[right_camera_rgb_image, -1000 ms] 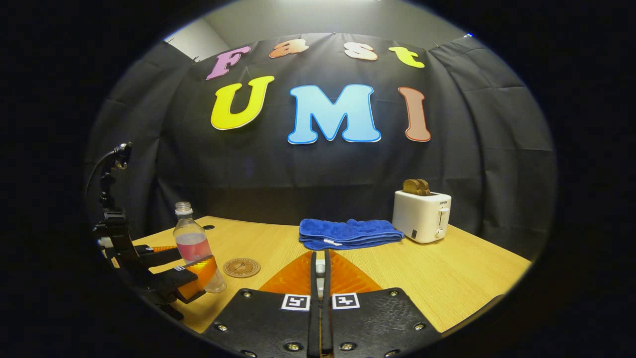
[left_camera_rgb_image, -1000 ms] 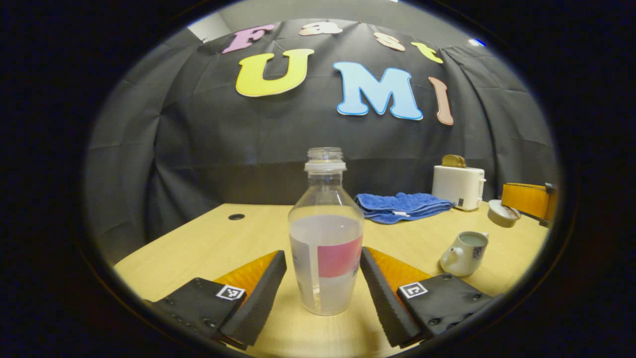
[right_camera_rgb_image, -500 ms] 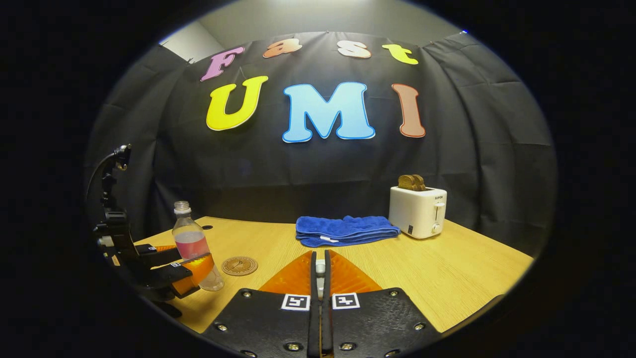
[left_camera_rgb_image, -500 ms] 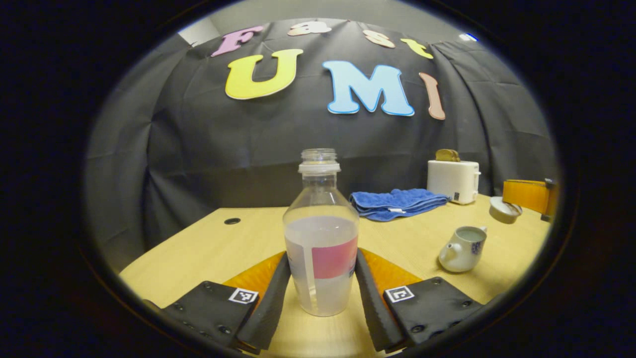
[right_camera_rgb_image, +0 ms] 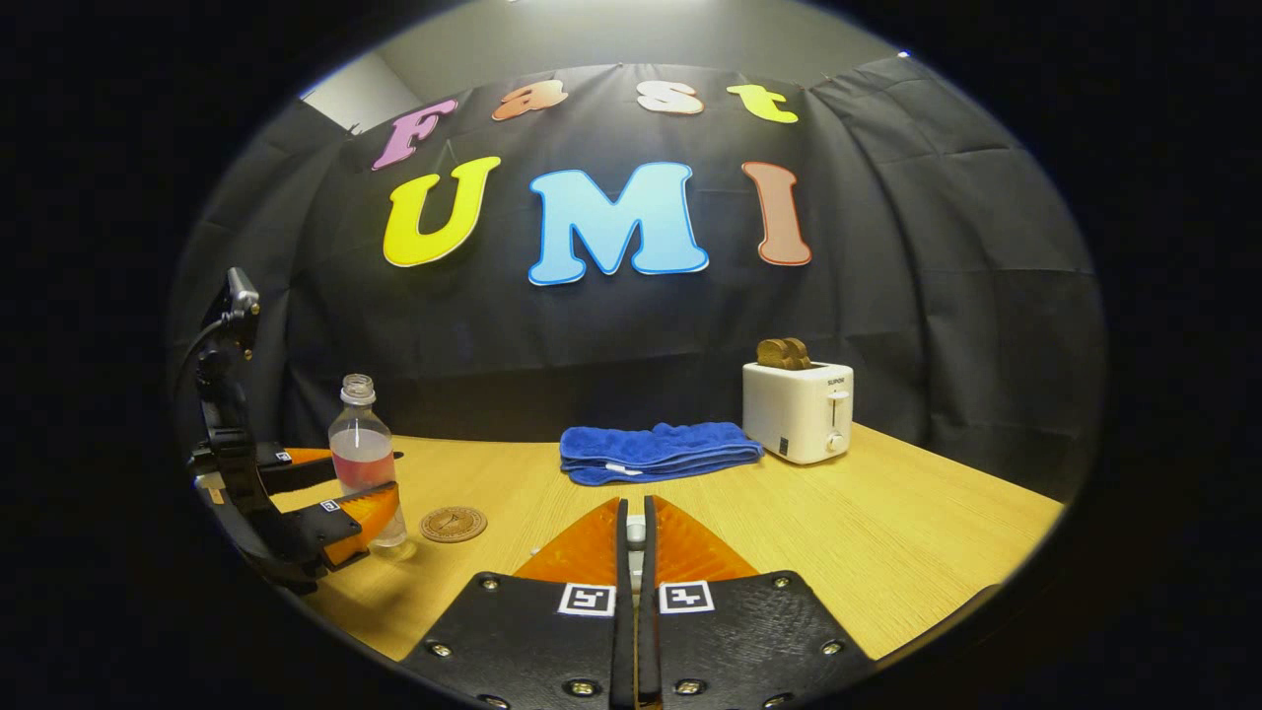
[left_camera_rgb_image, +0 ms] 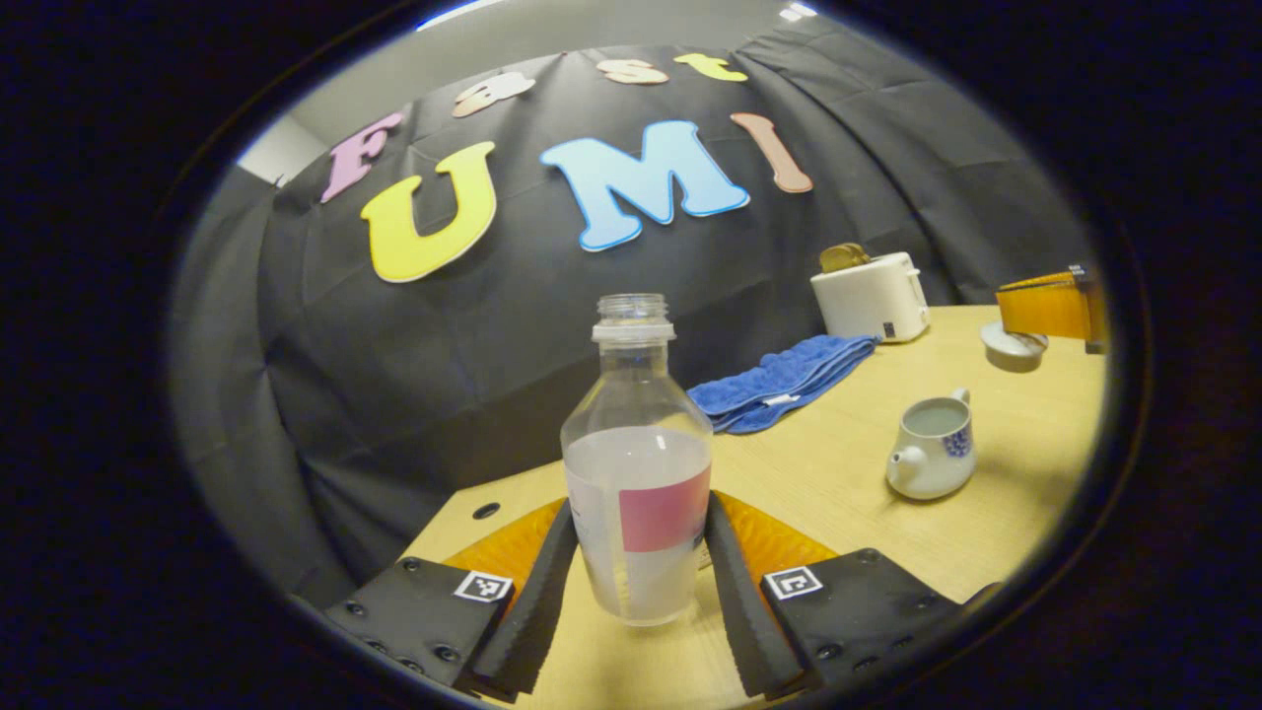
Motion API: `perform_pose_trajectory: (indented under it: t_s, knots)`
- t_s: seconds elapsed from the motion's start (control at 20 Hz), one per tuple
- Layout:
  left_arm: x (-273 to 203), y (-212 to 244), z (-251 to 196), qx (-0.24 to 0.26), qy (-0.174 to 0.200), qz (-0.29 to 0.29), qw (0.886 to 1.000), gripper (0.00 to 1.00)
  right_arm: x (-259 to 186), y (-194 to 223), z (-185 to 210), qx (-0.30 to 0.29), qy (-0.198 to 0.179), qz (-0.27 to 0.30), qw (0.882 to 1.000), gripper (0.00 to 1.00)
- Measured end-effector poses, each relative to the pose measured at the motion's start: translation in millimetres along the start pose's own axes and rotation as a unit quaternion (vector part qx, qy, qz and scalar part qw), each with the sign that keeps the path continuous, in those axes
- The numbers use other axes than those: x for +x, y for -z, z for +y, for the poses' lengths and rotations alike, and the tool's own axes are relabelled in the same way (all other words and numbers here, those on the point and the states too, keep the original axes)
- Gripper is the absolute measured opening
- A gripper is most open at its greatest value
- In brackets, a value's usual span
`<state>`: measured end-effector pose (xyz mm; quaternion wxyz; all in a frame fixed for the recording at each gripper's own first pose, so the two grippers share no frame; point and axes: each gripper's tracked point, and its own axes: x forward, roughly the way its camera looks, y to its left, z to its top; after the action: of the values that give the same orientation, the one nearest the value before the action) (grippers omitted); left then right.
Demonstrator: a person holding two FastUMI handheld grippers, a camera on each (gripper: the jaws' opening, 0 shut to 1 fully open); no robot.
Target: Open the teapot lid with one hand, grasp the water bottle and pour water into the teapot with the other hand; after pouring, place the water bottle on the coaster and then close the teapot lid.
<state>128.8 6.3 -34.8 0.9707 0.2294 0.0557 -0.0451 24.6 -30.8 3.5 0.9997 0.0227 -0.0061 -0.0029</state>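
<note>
Gripping the water bottle (left_camera_rgb_image: 639,493), your left gripper (left_camera_rgb_image: 633,582) has both fingers pressed on its lower sides in the left gripper view; the bottle is capless, about half full. Right of the bottle the teapot (left_camera_rgb_image: 932,459) stands open on the table (left_camera_rgb_image: 838,473), its lid (left_camera_rgb_image: 1013,347) beyond it.

In the right gripper view your right gripper (right_camera_rgb_image: 636,552) is closed on the lid's knob (right_camera_rgb_image: 636,533); the coaster (right_camera_rgb_image: 454,524) lies just right of the bottle.
</note>
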Motion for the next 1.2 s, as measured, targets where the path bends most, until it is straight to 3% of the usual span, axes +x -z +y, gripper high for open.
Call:
perform_pose_trajectory:
  t_s: [0.25, 0.5, 1.2]
  knots:
    - [2, -14, -11, 0.081, 0.012, -0.002, 0.997, 0.84, -5, 3, -17, 0.010, 0.011, 0.002, 1.000, 0.02]
    - [11, -22, -30, 0.173, 0.023, -0.001, 0.985, 0.83, -11, 4, -34, 0.018, 0.022, 0.001, 1.000, 0.02]
    - [34, -26, -78, 0.380, 0.055, 0.006, 0.923, 0.84, -26, 17, -83, 0.045, 0.059, 0.009, 0.997, 0.02]
